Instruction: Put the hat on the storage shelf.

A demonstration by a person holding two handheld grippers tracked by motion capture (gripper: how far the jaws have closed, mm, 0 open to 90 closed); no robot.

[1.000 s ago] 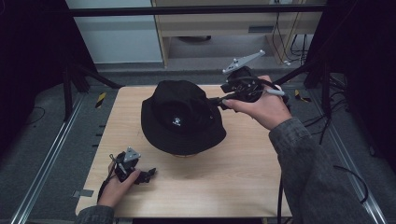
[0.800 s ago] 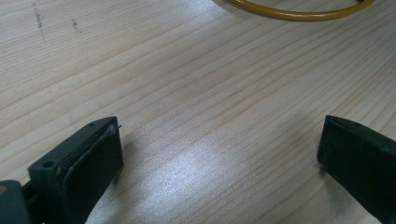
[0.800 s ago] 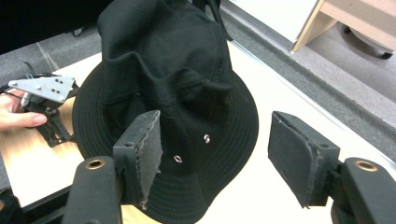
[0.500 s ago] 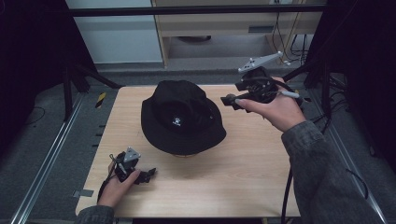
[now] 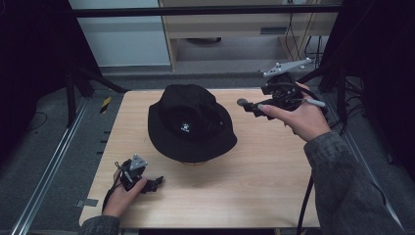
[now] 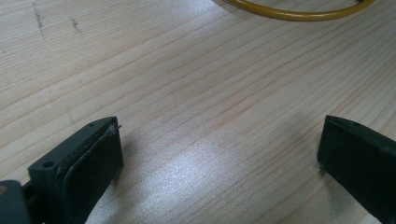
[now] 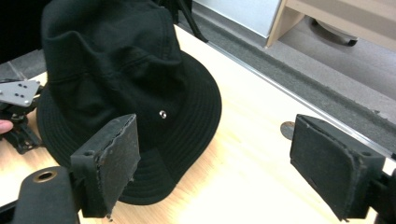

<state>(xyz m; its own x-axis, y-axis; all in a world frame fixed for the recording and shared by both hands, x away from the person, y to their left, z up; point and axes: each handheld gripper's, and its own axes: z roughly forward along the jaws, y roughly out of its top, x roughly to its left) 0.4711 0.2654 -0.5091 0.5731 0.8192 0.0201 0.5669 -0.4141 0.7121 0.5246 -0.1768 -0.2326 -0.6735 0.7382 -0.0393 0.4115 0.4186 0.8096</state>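
The right gripper, its jaws having just been opening with nothing between them, is backing off the hat toward the desk's right edge, while the left gripper is resting open near the front left corner, indicating the hat is released.

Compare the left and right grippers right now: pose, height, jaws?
The left gripper rests low on the table near its front edge; the right gripper is held up above the table beside the hat. The left one faces bare wood; the right one points at the hat's brim. The right jaws have just been opening, with nothing between them. Shared: both stand open and empty, each in one hand.
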